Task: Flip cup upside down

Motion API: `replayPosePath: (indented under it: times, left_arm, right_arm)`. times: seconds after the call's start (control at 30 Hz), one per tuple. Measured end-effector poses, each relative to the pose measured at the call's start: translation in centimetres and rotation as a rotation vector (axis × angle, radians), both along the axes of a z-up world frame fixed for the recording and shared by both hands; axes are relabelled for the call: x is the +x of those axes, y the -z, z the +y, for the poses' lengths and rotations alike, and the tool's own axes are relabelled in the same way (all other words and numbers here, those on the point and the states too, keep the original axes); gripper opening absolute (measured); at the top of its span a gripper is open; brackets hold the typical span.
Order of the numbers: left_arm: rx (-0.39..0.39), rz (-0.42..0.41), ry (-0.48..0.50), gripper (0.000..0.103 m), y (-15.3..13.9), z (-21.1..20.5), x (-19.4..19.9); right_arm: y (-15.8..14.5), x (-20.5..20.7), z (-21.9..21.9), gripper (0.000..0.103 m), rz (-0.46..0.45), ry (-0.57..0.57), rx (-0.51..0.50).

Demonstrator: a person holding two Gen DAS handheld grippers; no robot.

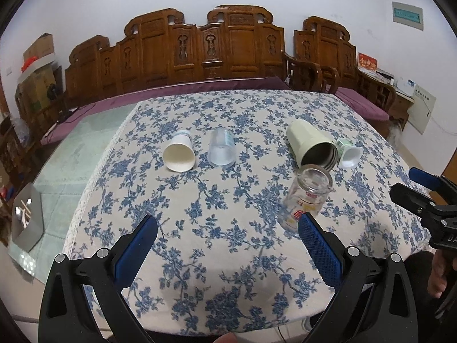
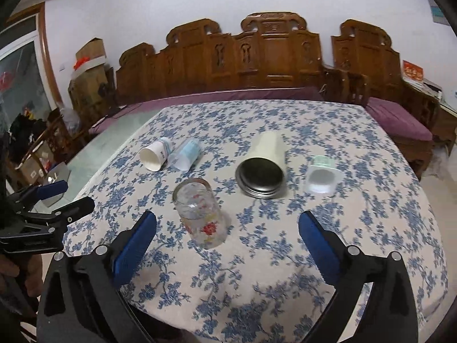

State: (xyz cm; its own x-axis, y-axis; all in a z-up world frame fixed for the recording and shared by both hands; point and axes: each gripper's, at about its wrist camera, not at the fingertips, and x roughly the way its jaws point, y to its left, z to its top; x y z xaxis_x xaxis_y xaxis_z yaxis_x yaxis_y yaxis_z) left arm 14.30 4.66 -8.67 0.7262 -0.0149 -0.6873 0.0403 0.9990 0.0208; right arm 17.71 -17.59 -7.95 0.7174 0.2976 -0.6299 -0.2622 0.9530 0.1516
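Observation:
Five cups are on the blue-flowered tablecloth (image 1: 217,228). A clear glass cup with red print (image 1: 307,200) (image 2: 200,214) stands upright, nearest to me. A white paper cup (image 1: 179,153) (image 2: 155,154), a clear plastic cup (image 1: 221,148) (image 2: 185,154), a pale green steel-lined tumbler (image 1: 311,143) (image 2: 264,165) and a small white cup (image 1: 350,153) (image 2: 321,175) lie on their sides farther back. My left gripper (image 1: 227,234) is open and empty, left of the glass. My right gripper (image 2: 227,231) is open and empty, with the glass just beyond its left finger.
The right gripper (image 1: 422,197) shows at the right edge of the left wrist view, the left gripper (image 2: 48,208) at the left edge of the right wrist view. A metal holder (image 1: 27,217) stands on the bare glass tabletop at left. A carved wooden bench (image 1: 200,54) stands behind the table.

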Motion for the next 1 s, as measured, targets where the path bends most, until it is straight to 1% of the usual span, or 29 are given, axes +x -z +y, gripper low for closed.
replayPosePath:
  times: [0.13, 0.23, 0.5, 0.63, 0.77, 1.0]
  left_arm:
    - [-0.015, -0.008, -0.007, 0.095, -0.4, -1.0, -1.4]
    - [-0.015, -0.030, -0.012, 0.095, -1.2, -1.5, -2.6]
    - [-0.026, -0.169, -0.026, 0.095, -6.1, -3.2, -7.3]
    - [-0.034, -0.212, -0.037, 0.095, -7.7, -3.6, -9.3]
    - [-0.043, -0.239, -0.040, 0.095, -8.7, -3.8, -10.7]
    - [-0.038, -0.274, -0.029, 0.095, -9.8, -4.2, -12.1]
  right_arm:
    - [-0.4, -1.2, -1.4, 0.100, -0.016, 0.030, 0.004]
    - [-1.9, -3.0, -2.4, 0.100, -0.070, 0.040, 0.021]
    - [-7.3, -8.0, -3.3, 0.100, -0.233, 0.048, 0.040]
    - [-9.2, -10.2, -3.4, 0.100, -0.292, 0.052, 0.036]
    - [-10.2, -11.6, -3.7, 0.100, -0.318, 0.056, 0.047]
    - [-10.7, -12.5, -4.0, 0.100, -0.329, 0.062, 0.053]
